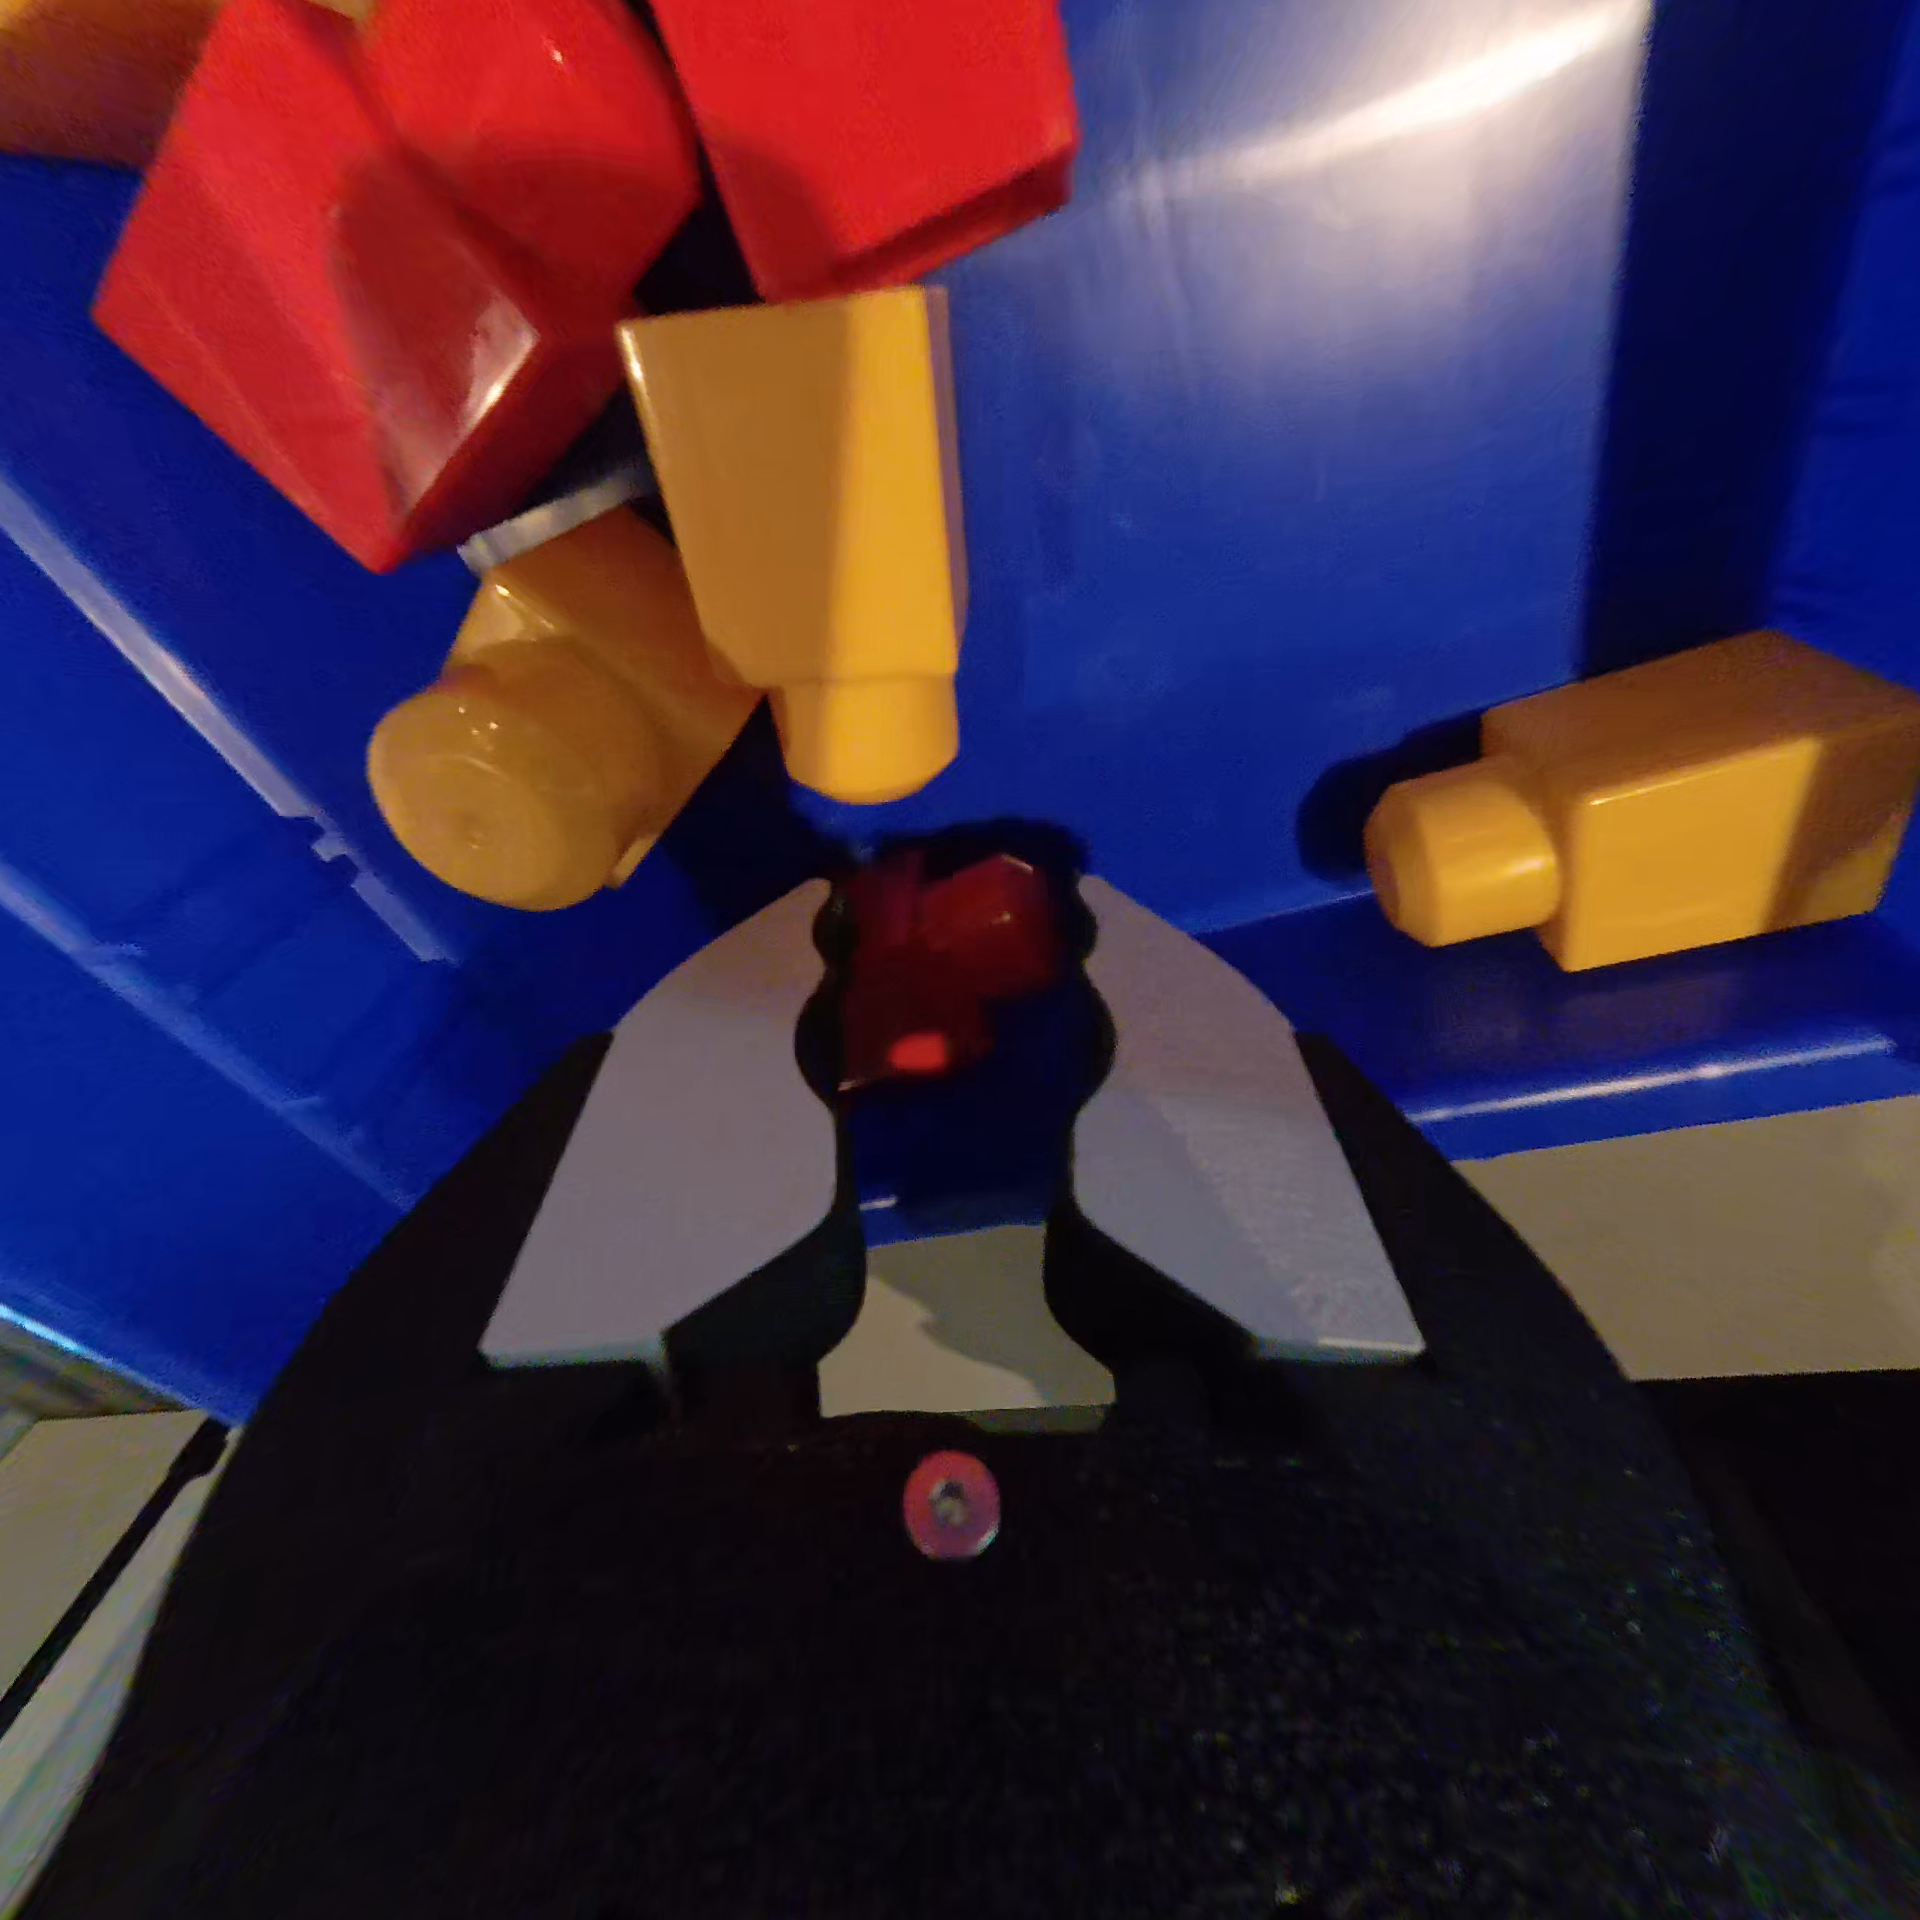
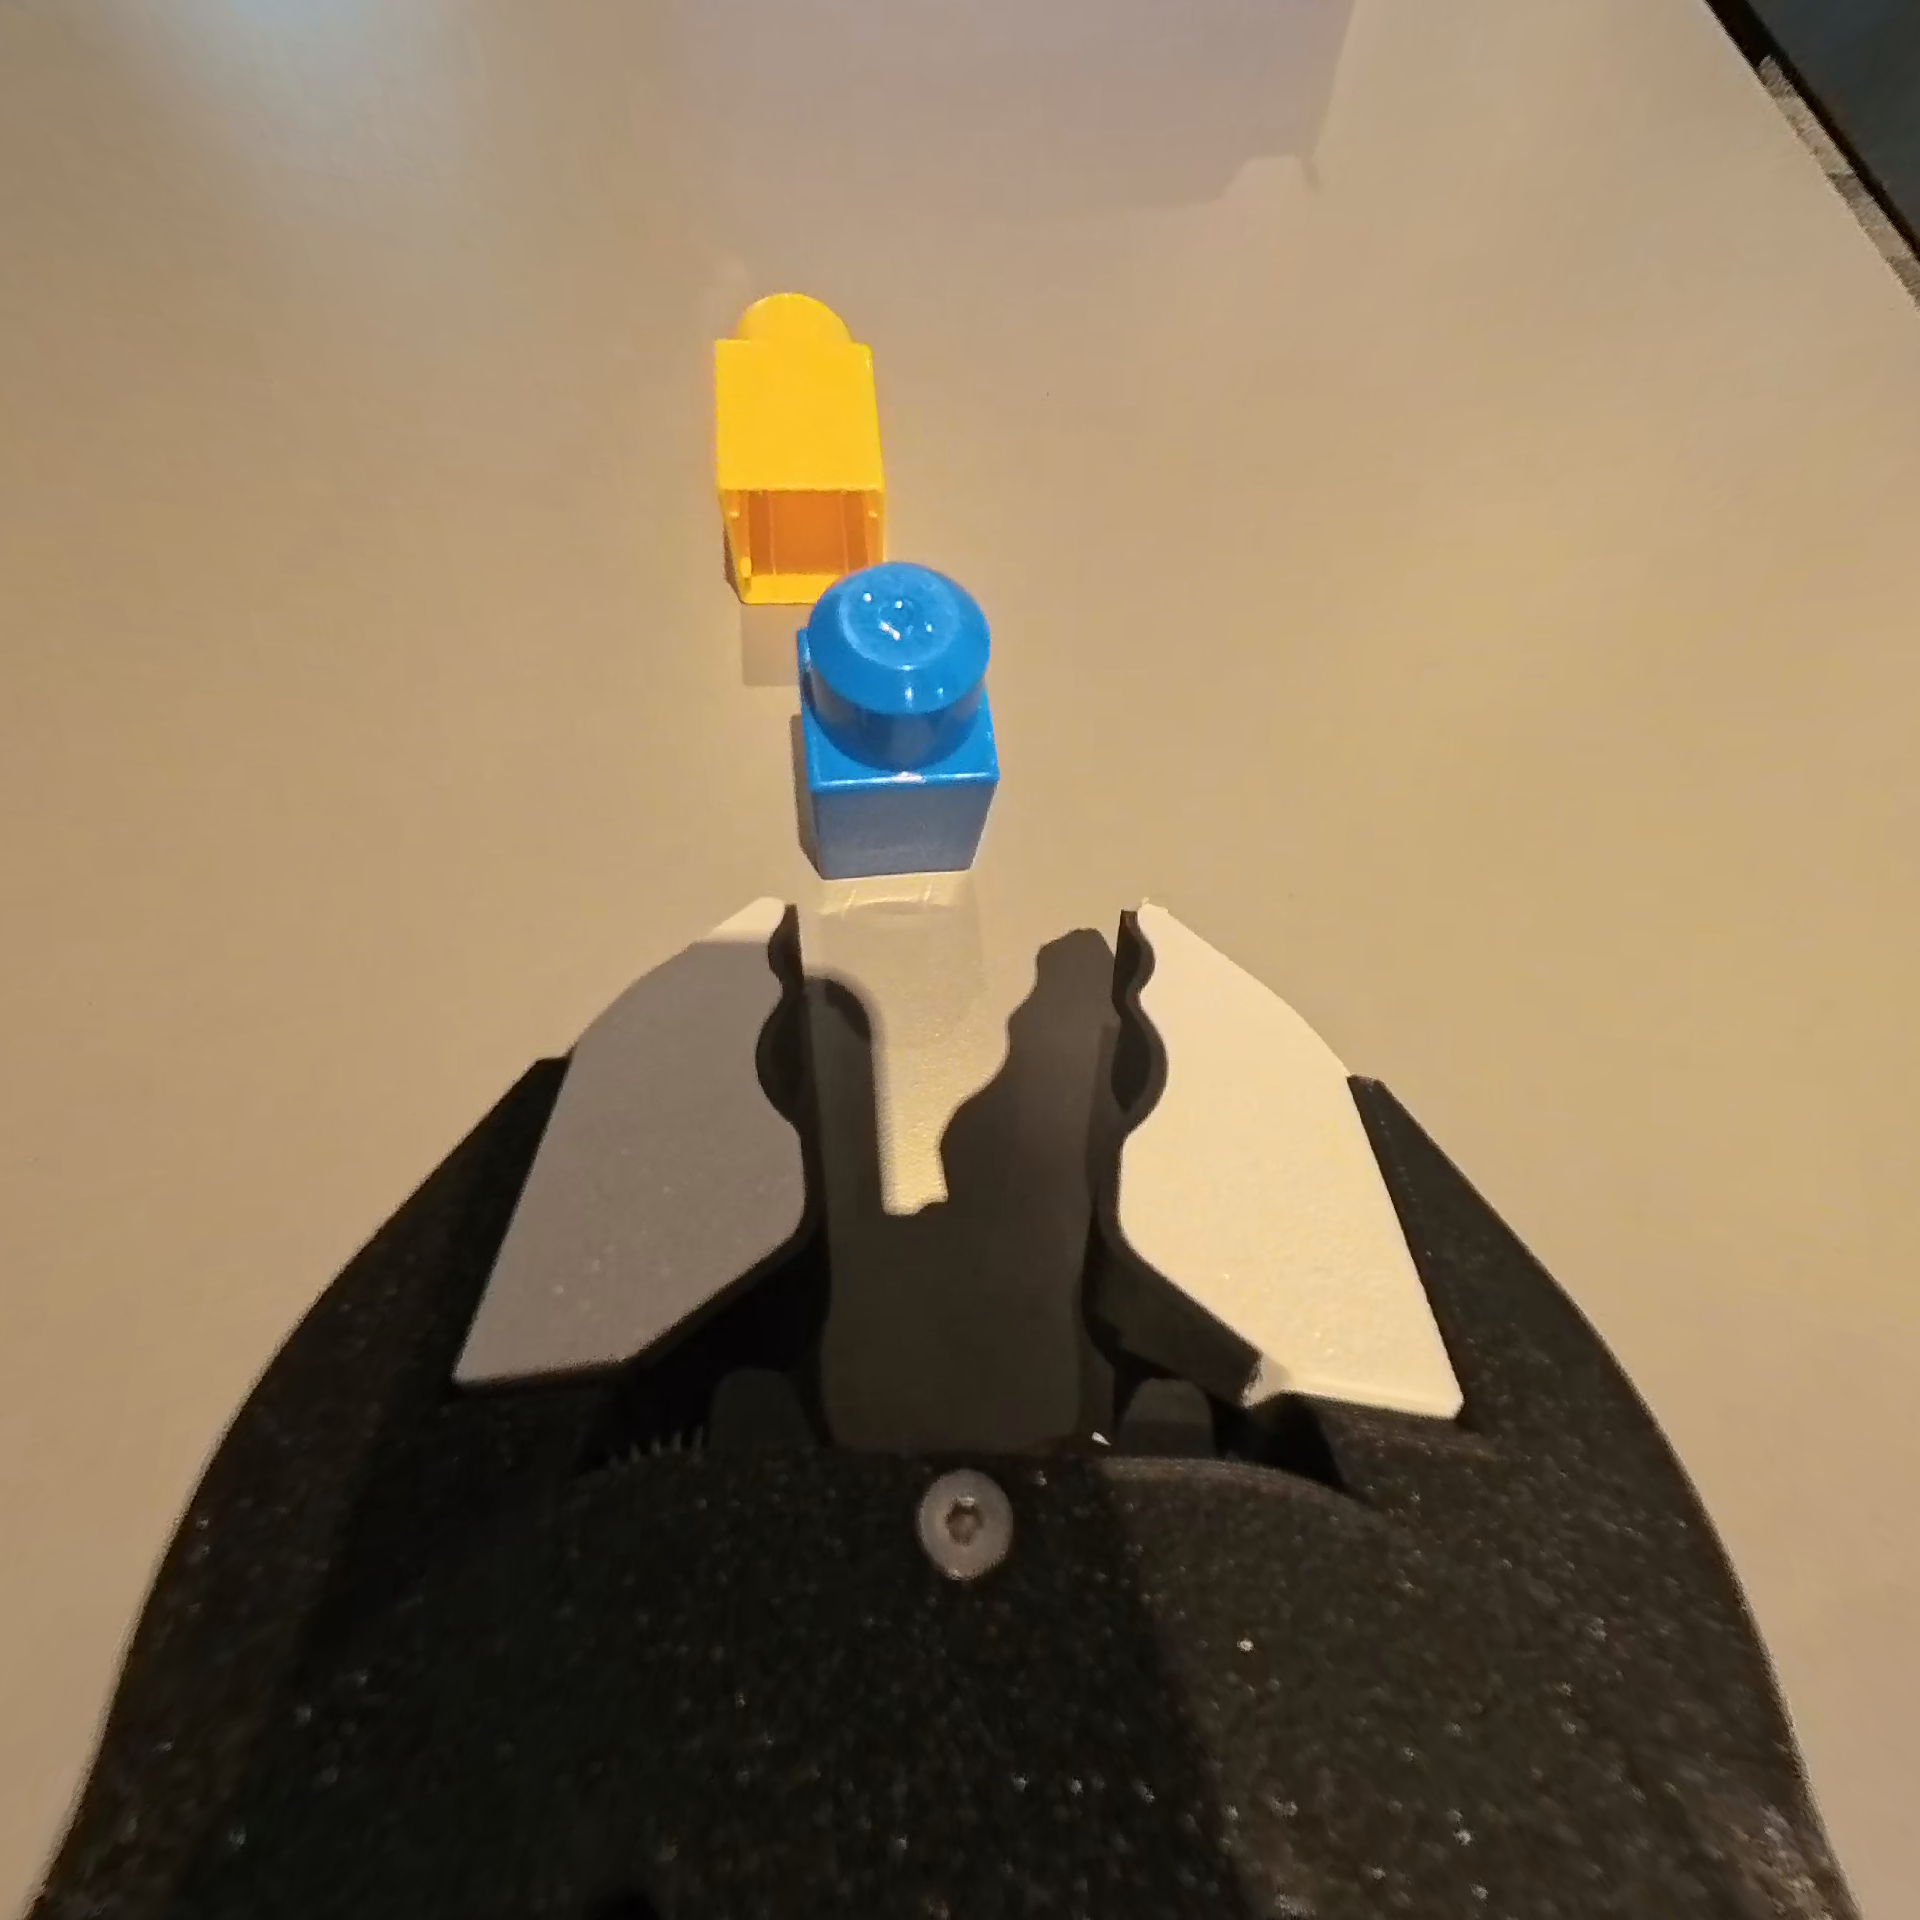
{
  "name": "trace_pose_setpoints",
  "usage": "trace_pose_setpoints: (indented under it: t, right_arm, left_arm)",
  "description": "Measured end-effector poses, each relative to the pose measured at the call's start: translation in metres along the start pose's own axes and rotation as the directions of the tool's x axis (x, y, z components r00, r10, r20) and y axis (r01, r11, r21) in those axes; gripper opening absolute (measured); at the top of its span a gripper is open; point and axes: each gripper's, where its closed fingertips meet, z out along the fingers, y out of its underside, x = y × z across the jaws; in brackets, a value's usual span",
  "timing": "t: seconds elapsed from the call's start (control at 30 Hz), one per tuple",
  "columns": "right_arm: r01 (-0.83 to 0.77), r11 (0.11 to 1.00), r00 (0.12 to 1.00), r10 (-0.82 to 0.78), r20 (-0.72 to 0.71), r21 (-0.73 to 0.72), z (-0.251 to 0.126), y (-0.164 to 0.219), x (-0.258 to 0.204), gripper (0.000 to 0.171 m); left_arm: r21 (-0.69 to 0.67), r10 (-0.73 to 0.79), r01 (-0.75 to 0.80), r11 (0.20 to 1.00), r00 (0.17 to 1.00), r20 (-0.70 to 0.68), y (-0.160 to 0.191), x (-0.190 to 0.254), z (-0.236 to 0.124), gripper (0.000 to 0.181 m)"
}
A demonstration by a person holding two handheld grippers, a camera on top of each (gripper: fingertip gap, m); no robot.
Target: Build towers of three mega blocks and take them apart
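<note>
In the left wrist view my left gripper reaches over the rim into a blue bin and is shut on a red block between its fingertips. Red blocks and yellow blocks lie piled in the bin just beyond it. Another yellow block lies on its side to the right. In the right wrist view my right gripper is open and empty, just short of an upright blue block on the table. A yellow block lies on its side behind the blue one.
The bin's near rim runs across under my left fingers, with the beige table below it. In the right wrist view the beige table ends at a dark edge at the top right. The gap from one gripper's tips to the other's is roughly 50 cm.
</note>
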Motion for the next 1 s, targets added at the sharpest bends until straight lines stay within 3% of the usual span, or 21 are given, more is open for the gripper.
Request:
trace_pose_setpoints:
  t: [0.03, 0.2, 0.23, 0.43, 0.53, 0.67, 1.0]
  right_arm:
    - [0.0, 1.0, 1.0, 0.0, 0.0, -0.001, 0.0, 0.0, 0.0, 0.058]
    - [-0.005, 1.0, 1.0, 0.005, 0.003, 0.001, 0.0, 0.0, 0.0, 0.058]
    - [-0.006, 1.0, 1.0, 0.006, 0.003, 0.002, 0.0, 0.0, 0.0, 0.058]
    - [-0.013, 1.0, 1.0, 0.013, 0.002, 0.005, -0.001, 0.0, 0.001, 0.058]
    - [-0.013, 1.0, 1.0, 0.013, 0.001, 0.004, -0.001, 0.0, 0.001, 0.058]
    - [-0.006, 1.0, 1.0, 0.006, 0.0, -0.004, 0.0, 0.001, 0.001, 0.058]
    - [0.004, 1.0, 1.0, -0.004, 0.001, -0.013, 0.001, 0.002, 0.0, 0.058]
  left_arm:
    - [0.002, -0.001, 0.001, 1.0, 1.0, -0.013, 0.0, 0.001, 0.0, 0.038]
    - [0.047, 0.018, -0.016, 0.999, 0.999, -0.044, -0.008, 0.006, 0.0, 0.025]
    - [0.069, 0.034, -0.03, 0.997, 0.998, -0.06, -0.011, 0.009, -0.002, 0.0]
    - [0.125, 0.081, -0.077, 0.989, 0.996, -0.028, -0.014, 0.013, -0.017, 0.0]
    - [0.067, 0.142, -0.148, 0.987, 0.986, 0.087, -0.002, 0.002, -0.025, 0.02]
    - [-0.035, 0.1, -0.096, 0.995, 0.984, 0.148, 0.016, -0.016, -0.025, 0.046]
    - [-0.087, 0.016, -0.007, 0.996, 0.995, 0.099, 0.017, -0.017, -0.017, 0.043]
